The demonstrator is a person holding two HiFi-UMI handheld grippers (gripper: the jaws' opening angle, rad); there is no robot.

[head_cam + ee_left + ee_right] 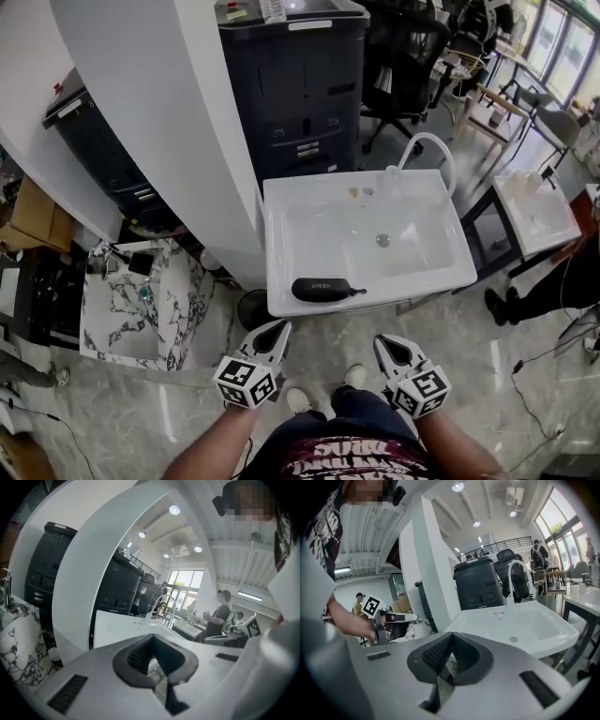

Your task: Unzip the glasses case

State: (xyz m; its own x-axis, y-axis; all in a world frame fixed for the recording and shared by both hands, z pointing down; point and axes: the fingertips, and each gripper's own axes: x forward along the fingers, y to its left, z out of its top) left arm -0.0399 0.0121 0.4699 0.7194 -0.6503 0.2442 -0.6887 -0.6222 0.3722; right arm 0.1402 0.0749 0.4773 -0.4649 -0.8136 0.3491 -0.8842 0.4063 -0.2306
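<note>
A black zipped glasses case lies on the front rim of the white sink, with its zipper pull at the right end. My left gripper is shut and empty, held below the sink's front edge, left of the case. My right gripper is also shut and empty, lower and to the right of the case. In the left gripper view the shut jaws point over the sink's edge. The right gripper view shows shut jaws with the sink basin ahead at right. The case shows in neither gripper view.
A curved white faucet rises at the sink's back. A white pillar stands left of the sink, a dark printer behind it. A marbled basin sits at left, another white sink at right. People stand in the background.
</note>
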